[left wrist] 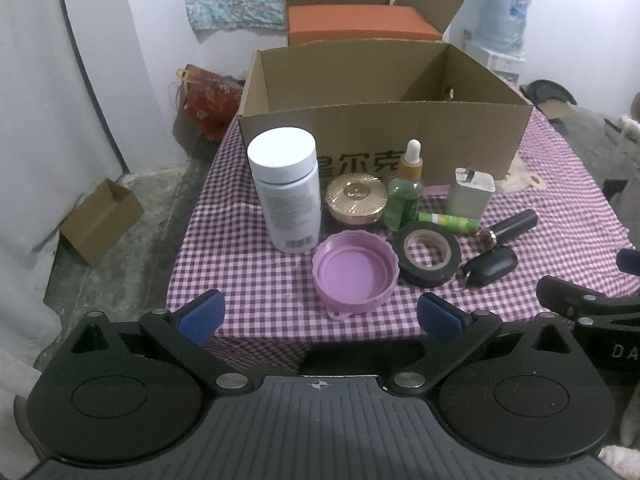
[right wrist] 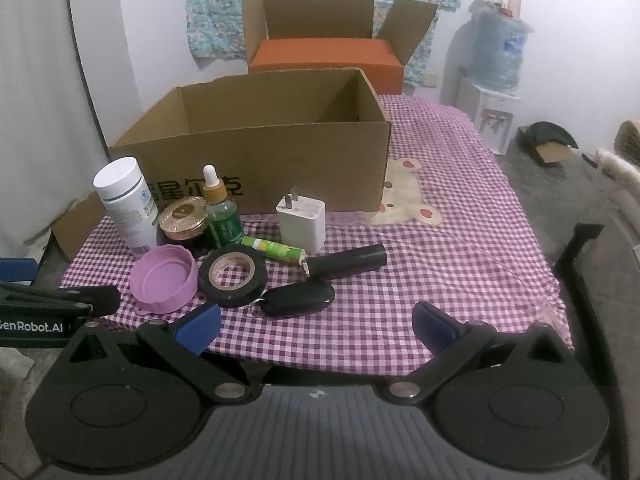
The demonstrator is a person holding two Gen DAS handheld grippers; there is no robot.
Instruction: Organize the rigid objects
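An open cardboard box stands on the checked tablecloth. In front of it stand a white bottle, a gold-lidded jar, a green dropper bottle and a white charger. A purple lid, black tape roll, green tube, black cylinder and key fob lie nearer. My left gripper and right gripper are open and empty at the near table edge.
An orange box inside a second carton stands behind. A water dispenser is at the back right. A small carton and a red bag lie on the floor at the left.
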